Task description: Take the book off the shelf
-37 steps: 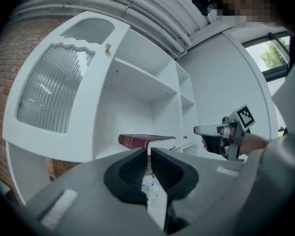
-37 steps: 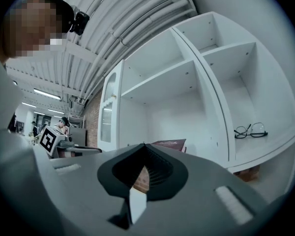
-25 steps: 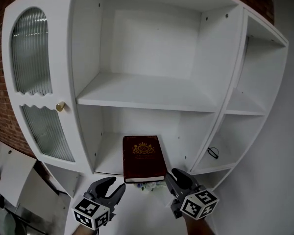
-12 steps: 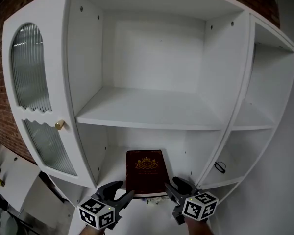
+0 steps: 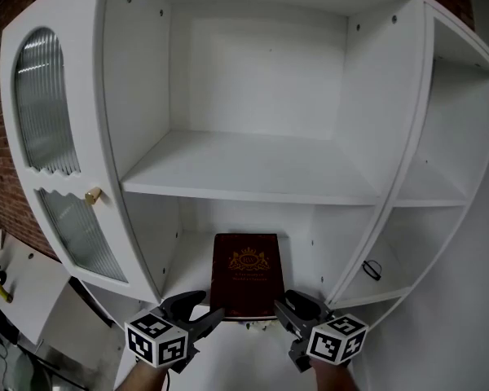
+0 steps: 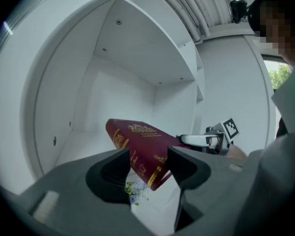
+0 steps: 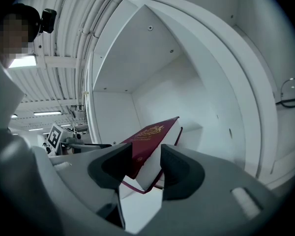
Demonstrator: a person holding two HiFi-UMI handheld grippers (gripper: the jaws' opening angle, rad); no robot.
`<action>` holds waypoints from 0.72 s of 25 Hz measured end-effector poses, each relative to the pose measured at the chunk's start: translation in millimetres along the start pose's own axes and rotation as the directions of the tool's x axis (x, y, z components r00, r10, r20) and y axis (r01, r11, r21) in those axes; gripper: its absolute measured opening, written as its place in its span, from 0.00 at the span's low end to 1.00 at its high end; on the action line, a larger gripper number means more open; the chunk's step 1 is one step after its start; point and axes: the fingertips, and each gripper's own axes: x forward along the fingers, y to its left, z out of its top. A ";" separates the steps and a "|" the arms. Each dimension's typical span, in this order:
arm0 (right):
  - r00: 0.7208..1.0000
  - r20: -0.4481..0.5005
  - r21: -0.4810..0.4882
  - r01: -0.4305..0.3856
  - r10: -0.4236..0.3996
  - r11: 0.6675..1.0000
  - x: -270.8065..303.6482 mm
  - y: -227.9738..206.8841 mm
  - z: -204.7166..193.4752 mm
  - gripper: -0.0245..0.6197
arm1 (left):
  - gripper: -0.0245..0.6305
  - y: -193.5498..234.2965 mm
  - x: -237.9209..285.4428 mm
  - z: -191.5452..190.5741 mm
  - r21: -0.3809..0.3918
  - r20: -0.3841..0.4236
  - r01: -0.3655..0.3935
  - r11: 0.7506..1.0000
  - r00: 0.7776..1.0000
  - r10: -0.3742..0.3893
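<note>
One book [image 5: 245,274]: burgundy, lying on the lower shelf [image 5: 189,257].
Left gripper [image 6: 148,154]: clamped on its near corner.
Right gripper [image 7: 146,149]: jaws just closing, pinching the other near corner.

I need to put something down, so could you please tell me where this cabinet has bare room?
The middle shelf, between the cabinet's side walls, is bare across its width; so is the side shelf to its right. Crowded: the bottom compartment, where the book fills the centre, and the lower right shelf, which holds what looks like glasses.
</note>
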 end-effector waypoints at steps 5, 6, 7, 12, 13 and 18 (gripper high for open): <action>0.999 -0.036 -0.009 -0.017 0.017 1.000 -1.9 10.6 -12.7 0.32 | 0.40 -6.8 1.3 -13.7 0.015 -0.050 0.029 0.999 0.998 -0.029; 0.999 -0.039 -0.012 -0.015 0.014 1.000 -2.2 12.4 -15.1 0.32 | 0.40 -7.3 1.5 -16.6 0.002 -0.052 0.037 0.999 0.998 -0.037; 0.999 -0.041 -0.021 -0.008 0.007 1.000 -2.6 13.8 -17.0 0.32 | 0.40 -7.7 1.5 -19.6 -0.008 -0.054 0.042 0.999 0.998 -0.043; 0.998 -0.055 -0.094 0.028 -0.034 0.995 -6.0 19.9 -24.5 0.34 | 0.40 -11.2 2.8 -41.3 0.011 -0.108 0.049 0.999 0.993 -0.047; 0.998 -0.047 -0.105 0.037 -0.042 0.994 -6.5 20.8 -25.0 0.33 | 0.41 -11.4 3.7 -45.7 0.020 -0.119 0.048 0.999 0.992 -0.045; 0.996 0.033 -0.148 0.088 -0.084 0.985 -9.6 25.1 -27.5 0.30 | 0.42 -10.7 7.7 -59.7 0.081 -0.135 0.025 0.996 0.991 -0.013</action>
